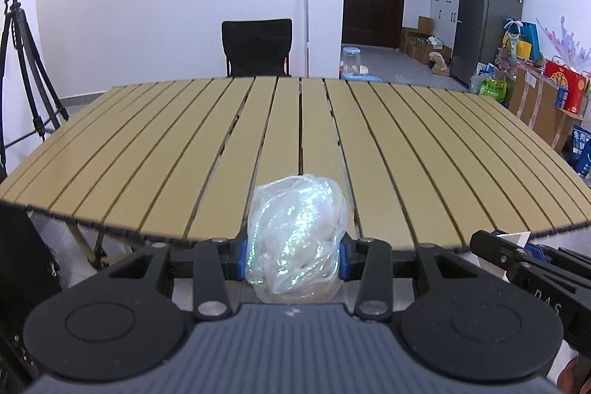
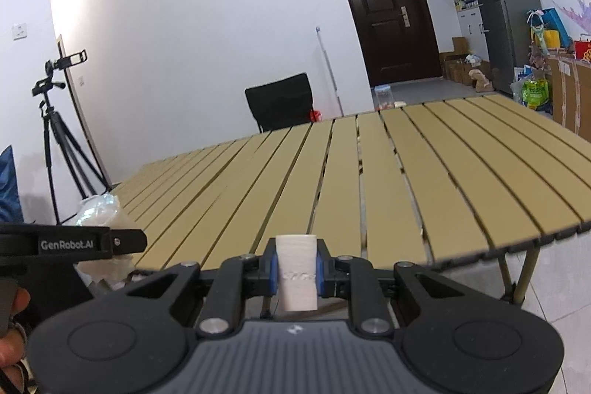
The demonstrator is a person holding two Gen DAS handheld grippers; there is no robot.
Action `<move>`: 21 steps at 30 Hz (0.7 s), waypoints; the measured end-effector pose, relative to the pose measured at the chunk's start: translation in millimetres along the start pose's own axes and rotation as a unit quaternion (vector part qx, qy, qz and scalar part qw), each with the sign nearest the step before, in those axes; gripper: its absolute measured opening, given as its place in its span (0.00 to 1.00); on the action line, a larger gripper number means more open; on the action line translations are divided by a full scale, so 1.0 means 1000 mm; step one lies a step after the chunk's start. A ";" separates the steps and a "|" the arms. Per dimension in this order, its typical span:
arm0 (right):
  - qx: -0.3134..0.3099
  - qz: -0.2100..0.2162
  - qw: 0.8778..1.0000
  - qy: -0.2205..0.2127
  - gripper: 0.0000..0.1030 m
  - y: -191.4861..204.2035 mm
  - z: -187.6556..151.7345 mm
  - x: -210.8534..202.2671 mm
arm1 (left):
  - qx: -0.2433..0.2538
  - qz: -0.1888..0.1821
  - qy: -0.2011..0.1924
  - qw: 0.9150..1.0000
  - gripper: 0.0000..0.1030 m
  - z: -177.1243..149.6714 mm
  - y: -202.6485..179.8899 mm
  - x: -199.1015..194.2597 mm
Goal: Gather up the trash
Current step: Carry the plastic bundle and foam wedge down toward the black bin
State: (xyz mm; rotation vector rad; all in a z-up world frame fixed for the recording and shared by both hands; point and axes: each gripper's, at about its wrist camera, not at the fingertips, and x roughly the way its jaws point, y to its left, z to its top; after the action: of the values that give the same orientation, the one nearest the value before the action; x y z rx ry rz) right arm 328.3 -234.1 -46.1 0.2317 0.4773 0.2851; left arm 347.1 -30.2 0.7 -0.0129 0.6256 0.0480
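Left gripper (image 1: 295, 255): matte black linkage arms, silver round rivets at pivots, blue pads on inner fingertip faces. Two large black discs with recessed circles at 7 and 5 o'clock of frame. Grey ribbed housing at 6 o'clock, small white logo on top edge. Right gripper (image 2: 296, 274): same build, same blue pads. Left gripper side, seen at 9 o'clock in right wrist view: white "GenRobot.AI" lettering, small screw.

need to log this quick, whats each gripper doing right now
left gripper: shut on the crumpled clear plastic bag.
right gripper: shut on the folded white paper.
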 end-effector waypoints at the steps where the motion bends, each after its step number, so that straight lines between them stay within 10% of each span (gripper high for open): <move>1: 0.000 0.000 1.000 0.005 0.17 0.002 -0.005 -0.003 | 0.000 -0.002 0.002 1.000 0.41 -0.005 0.002 -0.002; 21: -0.033 -0.020 0.991 0.127 0.17 0.027 -0.097 -0.017 | 0.005 -0.015 0.058 0.998 0.41 -0.110 0.029 -0.017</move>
State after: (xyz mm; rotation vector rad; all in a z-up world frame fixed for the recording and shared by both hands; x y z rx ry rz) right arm 261.8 -199.8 -115.3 0.1210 0.7230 0.2916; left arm 267.8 -4.9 -78.4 -0.0159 0.7421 0.0159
